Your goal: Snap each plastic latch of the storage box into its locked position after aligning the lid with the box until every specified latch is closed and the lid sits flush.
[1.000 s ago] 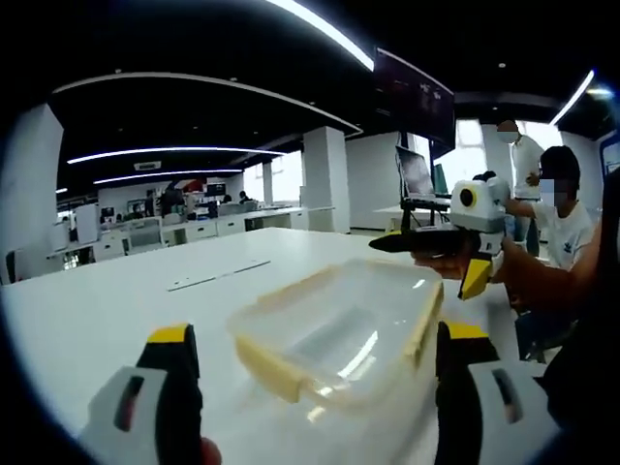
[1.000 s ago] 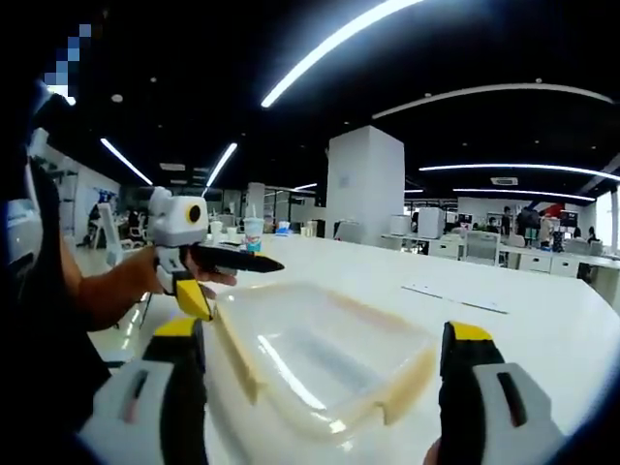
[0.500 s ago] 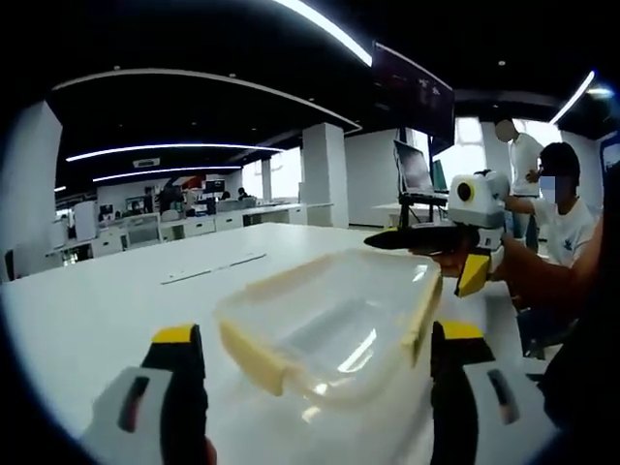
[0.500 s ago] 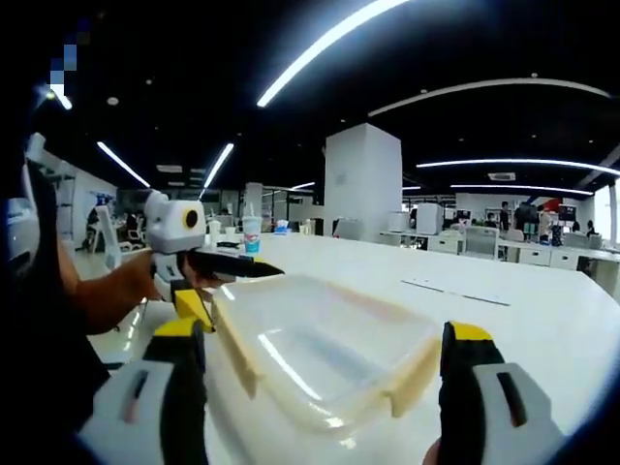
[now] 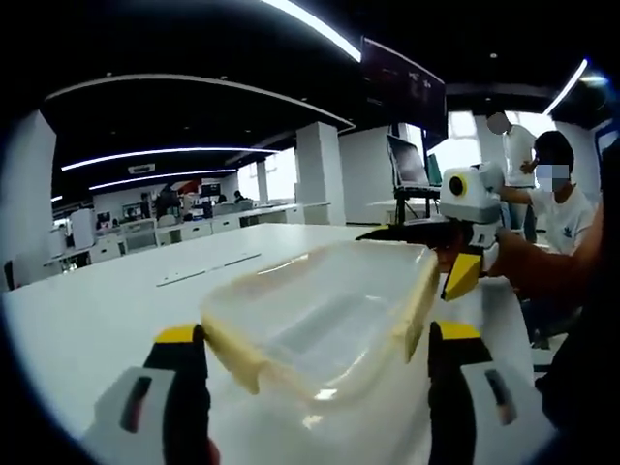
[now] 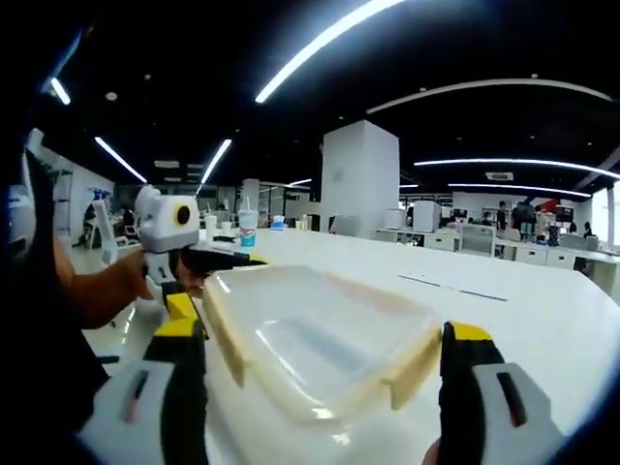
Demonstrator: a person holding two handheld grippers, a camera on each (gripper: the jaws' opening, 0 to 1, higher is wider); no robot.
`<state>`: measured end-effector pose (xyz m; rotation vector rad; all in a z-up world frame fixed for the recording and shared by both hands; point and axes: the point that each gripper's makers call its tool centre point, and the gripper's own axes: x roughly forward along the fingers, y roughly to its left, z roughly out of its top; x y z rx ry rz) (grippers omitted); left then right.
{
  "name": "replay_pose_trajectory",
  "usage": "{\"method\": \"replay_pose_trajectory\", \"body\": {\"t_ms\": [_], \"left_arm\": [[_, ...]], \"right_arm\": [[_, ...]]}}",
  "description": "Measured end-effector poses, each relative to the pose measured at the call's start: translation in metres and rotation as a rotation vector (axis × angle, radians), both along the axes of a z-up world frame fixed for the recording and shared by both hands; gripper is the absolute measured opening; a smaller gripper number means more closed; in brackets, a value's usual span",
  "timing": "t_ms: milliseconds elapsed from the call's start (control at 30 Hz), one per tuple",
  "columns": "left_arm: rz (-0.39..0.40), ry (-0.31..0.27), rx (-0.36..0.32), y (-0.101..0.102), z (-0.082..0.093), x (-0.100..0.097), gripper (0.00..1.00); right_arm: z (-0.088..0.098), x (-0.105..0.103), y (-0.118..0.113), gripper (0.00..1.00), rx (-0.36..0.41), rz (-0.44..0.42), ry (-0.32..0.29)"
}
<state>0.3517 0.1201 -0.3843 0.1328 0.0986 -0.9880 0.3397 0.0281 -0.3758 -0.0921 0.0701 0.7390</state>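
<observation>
Straddling storage box (image 5: 325,315) | left gripper (image 5: 315,387), right gripper (image 6: 325,387) spread wide | white table (image 5: 87,310) bare around

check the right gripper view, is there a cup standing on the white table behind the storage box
Yes, a cup stands upright on the white table beyond the clear storage box.

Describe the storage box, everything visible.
The storage box is a clear, rectangular plastic container with pale yellow latches along its edges. It lies on the white table, in front of the open left gripper and right gripper. Its top looks translucent and glossy, catching ceiling-light reflections. Whether the latches are snapped shut cannot be told. No jaw visibly touches it.
</observation>
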Motion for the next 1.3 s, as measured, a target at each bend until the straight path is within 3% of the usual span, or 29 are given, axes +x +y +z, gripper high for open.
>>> {"method": "replay_pose_trajectory", "body": {"t_ms": [400, 467, 533, 633, 800, 1100, 1300], "left_arm": [[-0.019, -0.014, -0.046, 0.004, 0.002, 0.001, 0.89], [-0.039, 0.041, -0.134, 0.003, 0.01, -0.001, 0.92], [-0.04, 0.068, -0.175, 0.004, 0.013, 0.0, 0.93], [-0.013, 0.011, -0.108, 0.007, 0.007, 0.004, 0.87], [-0.028, 0.045, -0.183, 0.008, 0.012, 0.003, 0.86], [-0.031, 0.034, -0.2, 0.007, 0.011, -0.001, 0.85], [-0.036, 0.026, -0.175, 0.003, 0.009, -0.003, 0.86]], "right_arm": [[-0.002, 0.003, -0.001, 0.99, 0.031, -0.018, 0.003], [-0.001, 0.003, 0.0, 0.99, 0.044, -0.019, 0.006], [-0.002, 0.003, -0.001, 0.98, 0.037, -0.023, 0.007], [-0.004, 0.004, -0.003, 0.97, 0.047, -0.029, 0.023], [-0.012, 0.002, -0.004, 0.96, 0.046, -0.02, 0.043], [-0.011, 0.001, -0.003, 0.96, 0.041, -0.017, 0.04], [-0.013, 0.0, -0.002, 0.95, 0.036, -0.014, 0.043]]}}
